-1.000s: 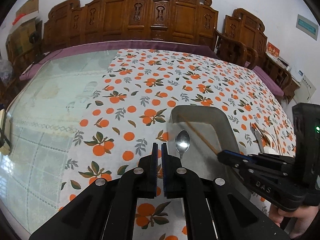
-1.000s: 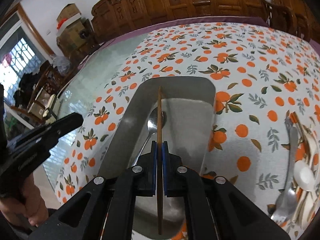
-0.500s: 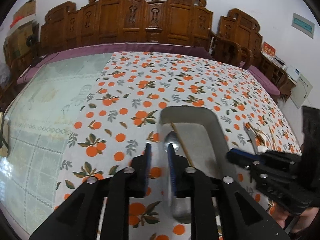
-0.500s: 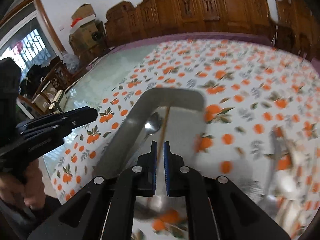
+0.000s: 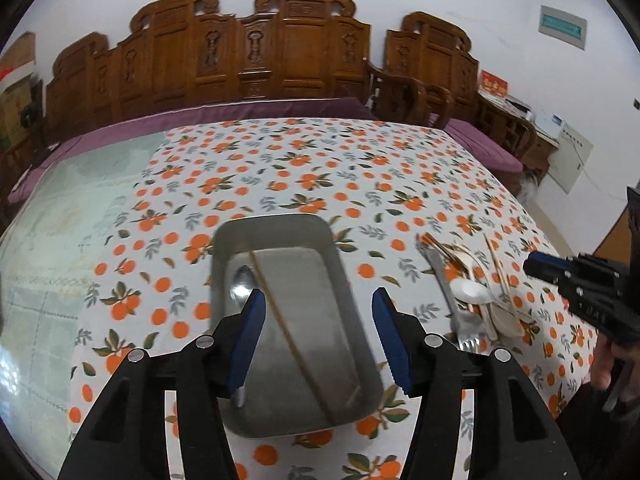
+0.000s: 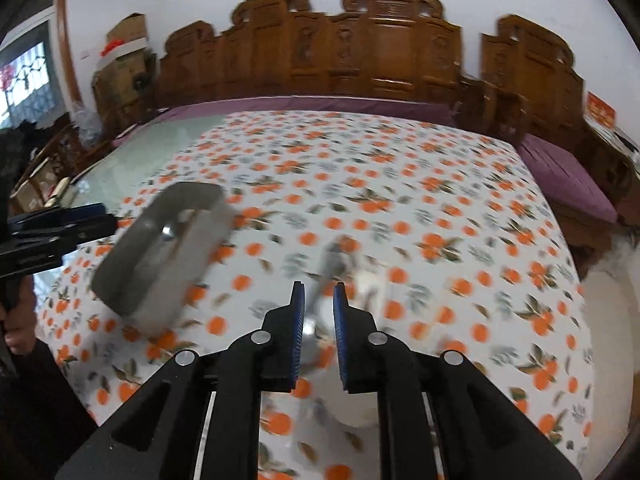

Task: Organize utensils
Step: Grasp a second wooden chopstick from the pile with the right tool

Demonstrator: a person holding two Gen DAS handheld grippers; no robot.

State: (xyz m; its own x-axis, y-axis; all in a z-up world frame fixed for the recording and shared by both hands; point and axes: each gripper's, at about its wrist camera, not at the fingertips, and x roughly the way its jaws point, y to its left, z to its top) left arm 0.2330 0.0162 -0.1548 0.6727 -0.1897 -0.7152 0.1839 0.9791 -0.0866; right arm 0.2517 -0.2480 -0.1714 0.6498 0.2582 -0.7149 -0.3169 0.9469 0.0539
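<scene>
The left gripper (image 5: 318, 314) stands wide and empty above the tray (image 5: 338, 264), its jaws having just been opening; a spoon (image 5: 243, 280) and a chopstick (image 5: 280, 322) lie inside the tray. The right gripper (image 6: 318, 300), narrowly parted, empty and likewise just opening, hovers right of the tray over the blurred utensil pile (image 5: 470, 292) on the tablecloth (image 5: 304, 168).

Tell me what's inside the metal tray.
The metal tray holds a metal spoon and one wooden chopstick lying diagonally. The left gripper's fingers cover the spoon's handle.
</scene>
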